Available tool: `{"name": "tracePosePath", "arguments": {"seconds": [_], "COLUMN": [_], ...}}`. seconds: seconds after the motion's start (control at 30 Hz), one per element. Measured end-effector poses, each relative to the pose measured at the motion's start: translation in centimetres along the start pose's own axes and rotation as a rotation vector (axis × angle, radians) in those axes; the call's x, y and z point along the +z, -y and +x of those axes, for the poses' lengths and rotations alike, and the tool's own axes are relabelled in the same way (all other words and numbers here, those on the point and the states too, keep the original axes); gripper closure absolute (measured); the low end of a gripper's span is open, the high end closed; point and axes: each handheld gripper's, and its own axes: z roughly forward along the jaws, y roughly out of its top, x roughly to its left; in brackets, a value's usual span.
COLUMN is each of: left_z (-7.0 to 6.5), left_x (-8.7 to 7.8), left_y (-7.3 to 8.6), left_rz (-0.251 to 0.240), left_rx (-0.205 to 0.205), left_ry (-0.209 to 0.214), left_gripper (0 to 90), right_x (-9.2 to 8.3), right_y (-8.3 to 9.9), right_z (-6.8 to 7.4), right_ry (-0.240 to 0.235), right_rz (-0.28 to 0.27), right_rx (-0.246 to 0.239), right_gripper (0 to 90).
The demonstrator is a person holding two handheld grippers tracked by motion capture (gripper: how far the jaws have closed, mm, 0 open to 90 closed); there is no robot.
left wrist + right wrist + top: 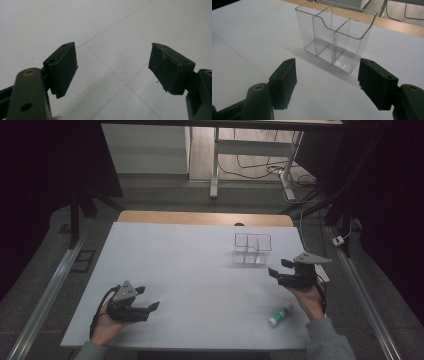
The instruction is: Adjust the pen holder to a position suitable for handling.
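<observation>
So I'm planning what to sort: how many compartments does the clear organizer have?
3 in the clear organizer: one long compartment along one side, two smaller ones beside it, a farther and a nearer. All look empty.

Dim room, dark vignetted edges, soft shadows, slight blur

looks like a lab or office: white-covered table (200,250), bare desk frame (250,160) and loose cables (260,170) beyond both grippers.
</observation>
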Motion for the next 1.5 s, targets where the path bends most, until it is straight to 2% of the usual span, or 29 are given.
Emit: {"name": "tracePosePath", "arguments": {"seconds": [0.13, 0.2, 0.27, 0.47, 0.6, 0.63, 0.67, 0.7, 0.77, 0.8, 0.83, 0.87, 1.03, 1.3, 1.5], "left_z": [0.0, 0.0, 0.0, 0.0, 0.1, 0.1, 0.1, 0.1, 0.1, 0.1, 0.2, 0.2, 0.2, 0.1, 0.2], "left_x": [0.1, 0.1, 0.0, 0.0, 0.0, 0.0, 0.0, 0.0, -0.1, -0.1, -0.1, -0.1, -0.1, -0.1, -0.1], "left_y": [0.0, 0.0, 0.0, 0.1, 0.1, 0.1, 0.1, 0.1, 0.1, 0.1, 0.1, 0.1, 0.1, 0.1, 0.1], "left_rz": [0.002, 0.000, 0.000, -0.002, -0.002, -0.002, -0.002, -0.002, -0.004, -0.005, -0.005, -0.005, -0.002, -0.005, -0.002], "left_rx": [0.000, 0.003, 0.007, 0.003, 0.001, 0.002, 0.002, 0.002, 0.002, 0.002, 0.003, 0.003, 0.005, 0.005, 0.006], "left_ry": [0.001, 0.007, 0.007, 0.005, 0.006, 0.004, 0.004, 0.005, 0.004, 0.003, 0.002, 0.002, 0.001, 0.000, 0.000], "left_gripper": [22.9, 22.8, 22.7, 22.7, 22.7, 22.7, 22.7, 22.7, 22.7, 22.7, 22.7, 22.7, 22.7, 22.8, 22.8], "right_x": [0.8, 1.0, 1.3, 2.1, 2.6, 2.8, 3.1, 3.1, 3.5, 3.6, 3.7, 3.8, 4.4, 6.4, 6.8], "right_y": [-0.5, -0.6, -0.9, -1.9, -2.3, -2.4, -2.5, -2.5, -2.5, -2.4, -2.4, -2.4, -2.6, -2.5, -2.4], "right_z": [-0.8, -0.9, -1.3, -2.2, -2.5, -2.7, -2.9, -2.9, -3.3, -3.4, -3.6, -3.7, -4.1, -4.4, -4.4], "right_ry": [0.036, 0.038, 0.050, 0.071, 0.084, 0.090, 0.105, 0.105, 0.096, 0.098, 0.102, 0.105, 0.112, 0.143, 0.158], "right_rz": [0.033, 0.033, 0.041, 0.052, 0.063, 0.063, 0.064, 0.064, 0.070, 0.069, 0.069, 0.069, 0.088, 0.097, 0.088], "right_rx": [0.023, 0.025, 0.052, 0.083, 0.082, 0.086, 0.097, 0.097, 0.116, 0.123, 0.127, 0.128, 0.120, 0.120, 0.110], "right_gripper": [35.8, 37.9, 42.1, 50.5, 55.5, 57.8, 63.9, 63.9, 70.4, 74.7, 84.2, 88.9, 89.1, 89.0, 89.0]}}
